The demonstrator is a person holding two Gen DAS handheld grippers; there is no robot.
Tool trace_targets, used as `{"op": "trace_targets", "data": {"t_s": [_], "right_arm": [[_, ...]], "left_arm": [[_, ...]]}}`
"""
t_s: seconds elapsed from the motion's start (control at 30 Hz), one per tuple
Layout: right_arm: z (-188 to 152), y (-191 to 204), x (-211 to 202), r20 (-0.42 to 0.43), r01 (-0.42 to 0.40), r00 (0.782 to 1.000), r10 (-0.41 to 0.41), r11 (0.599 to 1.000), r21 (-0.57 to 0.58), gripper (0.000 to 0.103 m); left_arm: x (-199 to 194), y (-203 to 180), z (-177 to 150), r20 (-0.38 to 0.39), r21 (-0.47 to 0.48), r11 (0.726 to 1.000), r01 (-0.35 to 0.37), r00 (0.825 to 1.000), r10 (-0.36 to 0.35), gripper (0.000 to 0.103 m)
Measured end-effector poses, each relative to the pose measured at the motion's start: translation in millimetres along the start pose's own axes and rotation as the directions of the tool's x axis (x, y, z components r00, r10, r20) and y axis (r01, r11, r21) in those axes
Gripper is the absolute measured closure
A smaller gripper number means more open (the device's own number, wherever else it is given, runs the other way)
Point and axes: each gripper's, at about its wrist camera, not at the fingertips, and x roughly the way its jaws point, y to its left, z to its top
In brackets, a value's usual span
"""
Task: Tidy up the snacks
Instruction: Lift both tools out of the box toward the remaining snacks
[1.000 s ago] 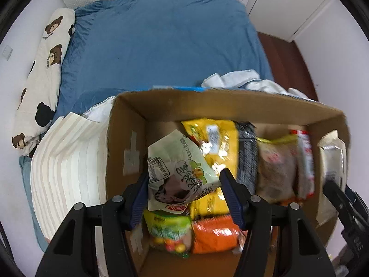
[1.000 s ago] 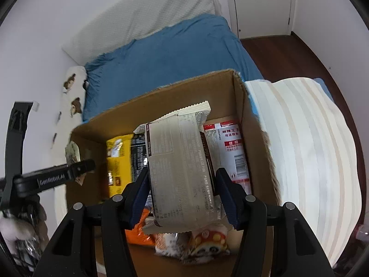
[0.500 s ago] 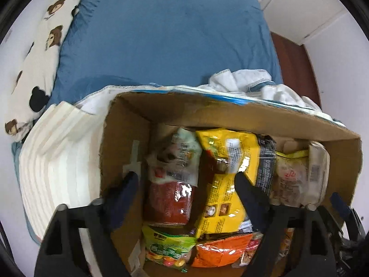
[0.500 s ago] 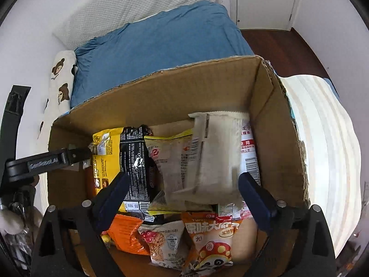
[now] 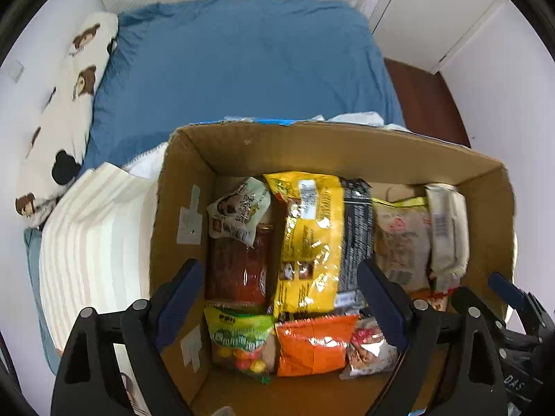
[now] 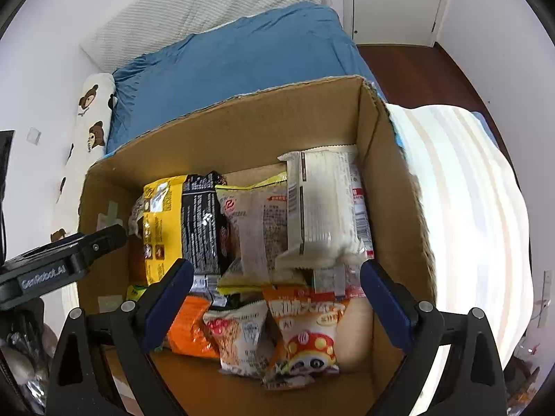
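An open cardboard box [image 5: 242, 145] [image 6: 242, 128] holds several snack packets. In the left wrist view a pale green packet [image 5: 239, 209] lies at the box's far left on a red packet [image 5: 239, 267], beside a yellow bag [image 5: 308, 239]. My left gripper [image 5: 279, 287] is open and empty above the box. In the right wrist view a white packet [image 6: 324, 208] lies on top at the box's far right. My right gripper [image 6: 275, 293] is open and empty above the packets. The left gripper's side [image 6: 69, 256] shows at the left.
The box sits on a bed with a blue sheet [image 5: 242, 62] [image 6: 236, 62]. A striped cream blanket [image 5: 90, 239] [image 6: 461, 208] lies beside the box. A bear-print pillow [image 5: 62, 121] lies at the left. Dark wood floor [image 6: 416, 69] shows at the far right.
Both grippers opened and let go: the pale green packet dropped into the box's left side, the white packet onto the right side. Both grippers have drawn back a little.
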Motion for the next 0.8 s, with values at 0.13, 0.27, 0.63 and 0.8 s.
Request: {"op": "trace_targets", "data": {"t_s": [0.13,0.27,0.63,0.8], "right_arm": [[-18.7,1.2,-16.2,0.034,0.013,0.999,-0.012,1.0,-0.028,0.004],[-45.4,1.0,-34.3,0.077,0.025,0.997,-0.021,0.998,-0.057,0.004],[-115.9,3.7,-95.7,0.207,0.023,0.978,0.001,0.994,-0.111,0.004],[-137.7,4.1,-122.3,0.26,0.028,0.966,0.006,0.992,-0.126,0.004]], "left_arm": [[-27.4,-3.9,-28.4,0.095,0.033,0.999,-0.037,0.995,0.034,0.012],[-47.8,-4.2,-57.4,0.152,0.038,0.999,-0.03,0.988,0.024,0.012],[-107.3,-9.8,-141.9,0.31,0.035,0.999,-0.015,0.951,0.004,0.012],[-128.5,-11.3,-168.0,0.359,0.039,0.999,-0.031,0.933,0.015,0.012]]}}
